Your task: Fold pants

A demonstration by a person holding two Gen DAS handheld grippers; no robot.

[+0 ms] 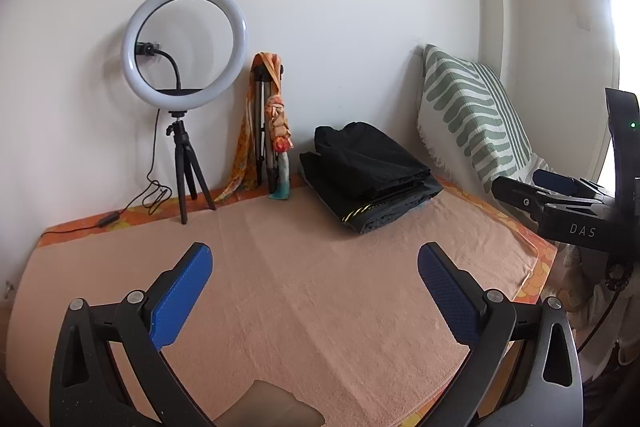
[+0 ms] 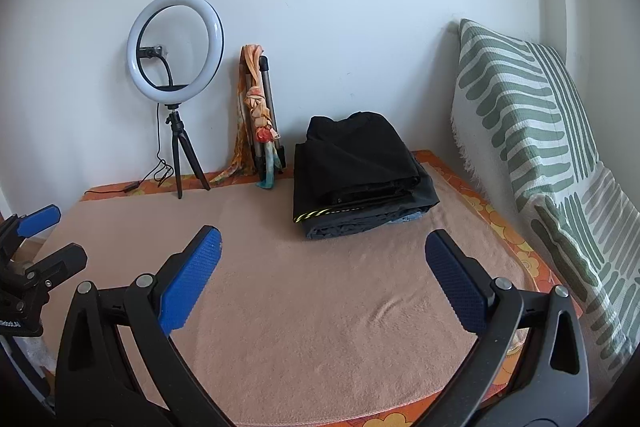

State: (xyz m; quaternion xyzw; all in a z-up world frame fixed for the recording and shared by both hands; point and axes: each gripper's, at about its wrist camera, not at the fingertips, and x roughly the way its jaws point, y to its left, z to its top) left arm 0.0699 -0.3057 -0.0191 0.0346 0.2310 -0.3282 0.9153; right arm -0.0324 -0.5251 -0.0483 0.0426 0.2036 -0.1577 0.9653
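Left gripper stood wide, nothing between the blue pads, hanging over bare peach towel. Right gripper was also spread wide and empty, over the same towel. Neither touched any cloth.

Pants: dark, folded into a stack at about 1 o'clock from the right gripper, on the far part of the towel near the wall. A yellow-striped edge showed on the stack's near side, with a bit of light blue fabric poking out underneath at the right. From the left wrist view the same stack sat at 1 o'clock too, well apart from the fingers.

Towel covered an orange floral surface; I couldn't tell whether that was a desk or a mattress.

Around it:
- Ring light on a small black tripod, 11 o'clock, at the wall, cable trailing off to the left.
- Folded tripod leaning on the wall at 12 o'clock, orange scarf draped and knotted round it, just left of the pants.
- Green-and-white striped cushion propped along the right edge, 2 to 3 o'clock, close beside the stack.

Path from either gripper to the pants was open towel. Tightest neighbours to the stack: scarf-wrapped tripod on its left, cushion on its right.

Right gripper's body showed at 3 o'clock in the left wrist view.
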